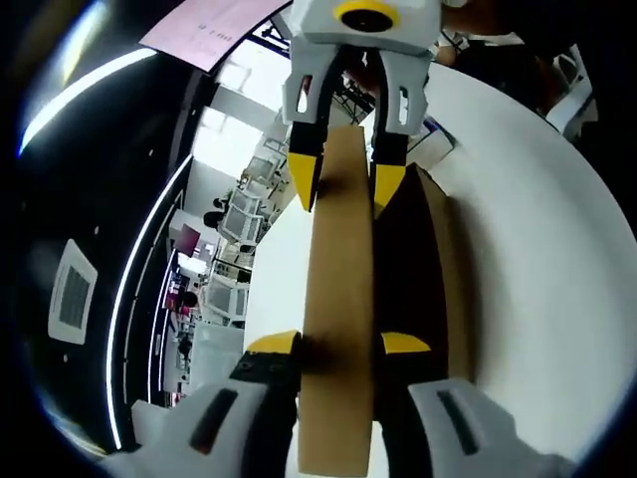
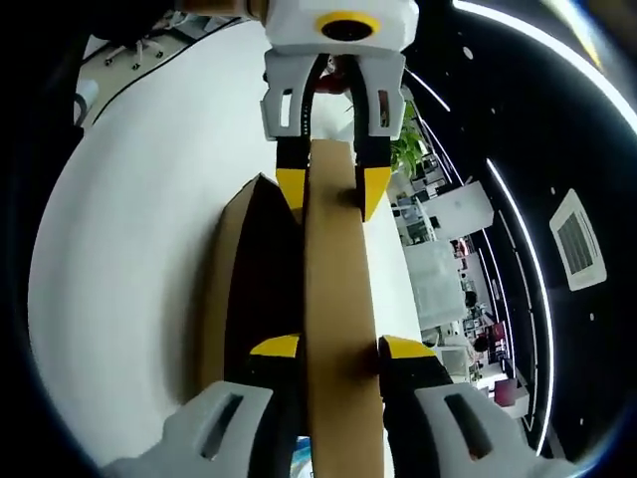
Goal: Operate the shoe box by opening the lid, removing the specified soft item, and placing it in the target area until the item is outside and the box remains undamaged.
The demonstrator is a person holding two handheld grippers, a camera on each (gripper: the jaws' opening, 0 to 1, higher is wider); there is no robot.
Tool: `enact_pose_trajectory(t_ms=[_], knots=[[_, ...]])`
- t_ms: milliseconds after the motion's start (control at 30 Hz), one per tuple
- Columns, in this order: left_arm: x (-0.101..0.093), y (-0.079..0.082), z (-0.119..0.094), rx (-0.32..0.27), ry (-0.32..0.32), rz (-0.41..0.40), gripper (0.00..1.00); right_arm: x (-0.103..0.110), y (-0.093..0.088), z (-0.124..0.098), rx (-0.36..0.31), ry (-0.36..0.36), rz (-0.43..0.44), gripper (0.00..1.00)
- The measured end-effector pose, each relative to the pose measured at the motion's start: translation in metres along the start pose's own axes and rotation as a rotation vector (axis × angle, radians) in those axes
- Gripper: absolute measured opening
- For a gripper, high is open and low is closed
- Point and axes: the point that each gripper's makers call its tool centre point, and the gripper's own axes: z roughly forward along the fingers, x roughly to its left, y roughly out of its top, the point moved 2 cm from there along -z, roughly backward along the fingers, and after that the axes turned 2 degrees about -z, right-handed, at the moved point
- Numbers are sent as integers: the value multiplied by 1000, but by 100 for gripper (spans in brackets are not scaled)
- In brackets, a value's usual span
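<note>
Left gripper view: left claw (image 1: pixel 338 344) clamps the lid (image 1: pixel 336 329), which runs 6 to 12 o'clock, raised over the open shoe box (image 1: pixel 438 269) on the table (image 1: pixel 537 219). Right gripper view: right claw (image 2: pixel 338 347) pinches the same lid (image 2: pixel 338 319) at its opposite end; box (image 2: pixel 244 289) at 9 o'clock. Soft item unseen.

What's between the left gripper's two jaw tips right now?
The raised cardboard lid of the shoe box stands edge-on between the left gripper tips, seen in the left gripper view. The right gripper clamps its far end.

white table (image 1: pixel 537 249), dark ceiling with light strips (image 1: pixel 134 269), distant desks (image 1: pixel 234 214)
</note>
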Motion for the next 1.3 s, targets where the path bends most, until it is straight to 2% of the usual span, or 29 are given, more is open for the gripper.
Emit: enact_pose_trajectory(t_ms=[533, 867, 1300], knots=[[-15, -3, -1, -3, 40, 35, 29, 13, 3, 0, -7, -9, 0, 29], [-29, -6, -2, -5, 52, 37, 29, 28, 4, 1, -5, -61, -24, 29], [-43, -10, 3, 31, 86, 90, 29, 43, 3, 4, -1, -81, -41, 29]])
